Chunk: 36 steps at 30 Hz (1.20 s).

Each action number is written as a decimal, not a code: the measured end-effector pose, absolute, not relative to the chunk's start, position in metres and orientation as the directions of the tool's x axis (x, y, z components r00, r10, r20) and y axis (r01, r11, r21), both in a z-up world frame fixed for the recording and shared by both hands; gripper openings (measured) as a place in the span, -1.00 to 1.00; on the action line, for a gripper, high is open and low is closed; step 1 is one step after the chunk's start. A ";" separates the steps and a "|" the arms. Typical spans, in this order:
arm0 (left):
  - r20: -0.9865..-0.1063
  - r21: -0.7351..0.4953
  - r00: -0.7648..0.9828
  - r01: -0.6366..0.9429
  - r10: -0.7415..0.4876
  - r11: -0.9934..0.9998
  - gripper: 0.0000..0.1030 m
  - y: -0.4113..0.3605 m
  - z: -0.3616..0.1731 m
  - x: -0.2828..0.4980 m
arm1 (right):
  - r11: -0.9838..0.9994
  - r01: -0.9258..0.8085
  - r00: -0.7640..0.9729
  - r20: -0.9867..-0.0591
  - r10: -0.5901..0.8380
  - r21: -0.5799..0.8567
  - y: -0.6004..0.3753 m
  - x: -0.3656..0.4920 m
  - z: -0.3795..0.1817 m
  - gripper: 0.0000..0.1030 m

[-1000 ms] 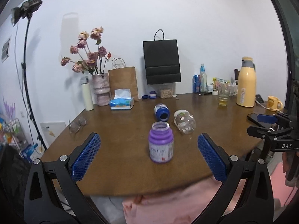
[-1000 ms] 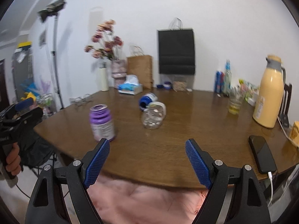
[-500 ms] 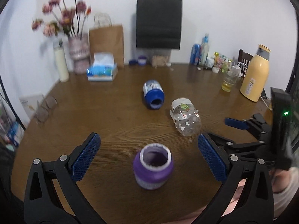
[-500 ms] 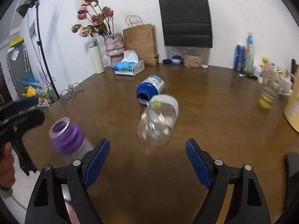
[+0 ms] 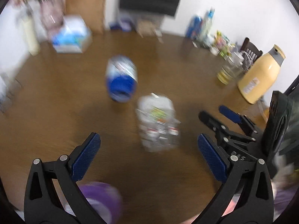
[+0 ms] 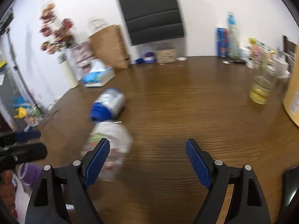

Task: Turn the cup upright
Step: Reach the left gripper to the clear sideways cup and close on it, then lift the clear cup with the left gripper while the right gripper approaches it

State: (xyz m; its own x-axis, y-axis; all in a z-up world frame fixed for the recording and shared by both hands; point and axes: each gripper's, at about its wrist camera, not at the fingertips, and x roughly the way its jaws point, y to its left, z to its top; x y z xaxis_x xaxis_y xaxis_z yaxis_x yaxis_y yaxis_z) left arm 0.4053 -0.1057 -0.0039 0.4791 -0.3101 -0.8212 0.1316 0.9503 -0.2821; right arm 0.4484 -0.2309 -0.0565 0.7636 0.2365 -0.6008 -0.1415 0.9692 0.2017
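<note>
A clear cup with small prints lies on its side on the brown table; it also shows in the right wrist view. A blue cup lies on its side just beyond it, also in the right wrist view. A purple cup stands upright under my left gripper, which is open with the clear cup ahead between its fingers. My right gripper is open; its left finger overlaps the clear cup. Both views are blurred.
A yellow thermos and a glass of yellow liquid stand at the right. A tissue box, a vase of flowers and paper bags line the back wall. A phone lies at right.
Both grippers have moved forward over the table toward the lying clear cup. The purple cup has slid to the bottom of the left wrist view. Both grippers stay open.
</note>
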 end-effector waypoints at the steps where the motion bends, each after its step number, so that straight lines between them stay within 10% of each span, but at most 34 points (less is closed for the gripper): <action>1: -0.839 -0.302 0.436 0.124 -0.325 0.945 1.00 -0.114 -0.010 0.413 | 0.972 -0.123 0.770 -0.599 0.220 0.199 -0.241 0.448 -0.057 0.69; 9: -0.923 -0.072 0.376 0.031 -0.078 0.997 0.92 -0.150 -0.058 0.456 | 0.968 -0.095 0.781 -0.586 0.216 0.230 -0.287 0.446 -0.056 0.69; 12: -0.935 -0.070 0.347 0.012 -0.070 0.997 0.14 -0.147 -0.071 0.462 | 0.969 -0.123 0.779 -0.585 0.227 0.212 -0.287 0.445 -0.058 0.69; 27: -0.770 -0.159 0.614 0.082 -0.176 0.984 0.12 -0.120 0.042 0.398 | 0.938 -0.267 0.825 -0.452 0.340 0.219 -0.259 0.428 -0.003 0.69; 36: -0.571 -0.041 0.803 0.176 -0.167 0.984 0.13 -0.057 0.098 0.362 | 0.753 -0.565 0.687 -0.314 0.656 0.337 -0.174 0.422 0.074 0.69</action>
